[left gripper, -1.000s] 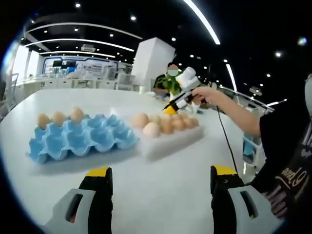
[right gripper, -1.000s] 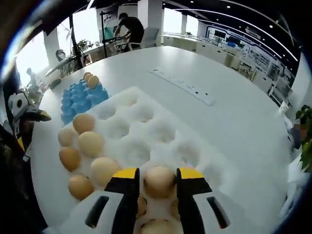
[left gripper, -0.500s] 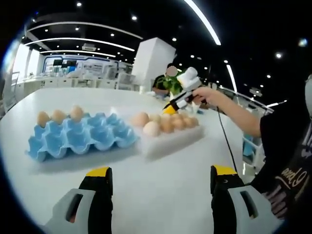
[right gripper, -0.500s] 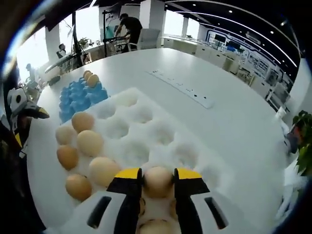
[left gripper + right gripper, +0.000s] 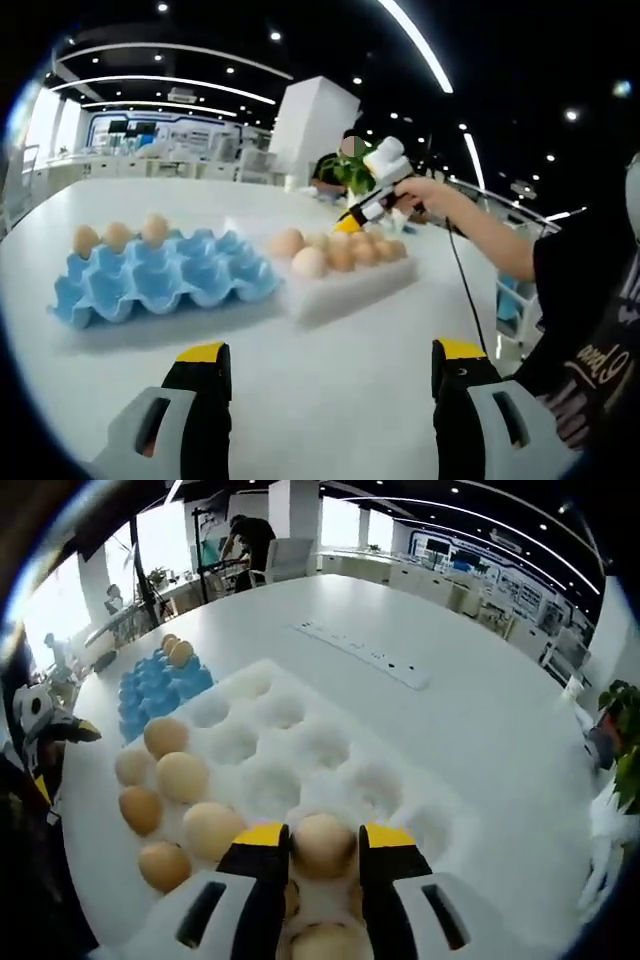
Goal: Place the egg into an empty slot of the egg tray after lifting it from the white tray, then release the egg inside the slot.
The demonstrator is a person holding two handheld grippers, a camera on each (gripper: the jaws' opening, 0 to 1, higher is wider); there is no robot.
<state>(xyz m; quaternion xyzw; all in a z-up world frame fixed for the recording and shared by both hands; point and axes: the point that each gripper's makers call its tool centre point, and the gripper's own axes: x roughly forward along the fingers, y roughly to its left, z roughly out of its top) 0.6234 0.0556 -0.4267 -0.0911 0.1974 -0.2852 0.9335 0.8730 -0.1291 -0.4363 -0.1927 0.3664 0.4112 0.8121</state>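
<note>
The right gripper (image 5: 323, 842) is clamping its jaws on a brown egg (image 5: 323, 844) above the white tray (image 5: 400, 742). The blue egg tray (image 5: 158, 679) is lying ahead and to the left, its empty slots nearest. The left gripper (image 5: 330, 385), jaws apart, is idling over the table (image 5: 330, 330). No legible labels.

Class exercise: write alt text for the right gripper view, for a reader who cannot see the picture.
The right gripper, jaws closed on a brown egg, is above a white tray on a white table. Five more eggs sit along the tray's left side, and a blue egg tray holding a few eggs lies beyond it.
</note>
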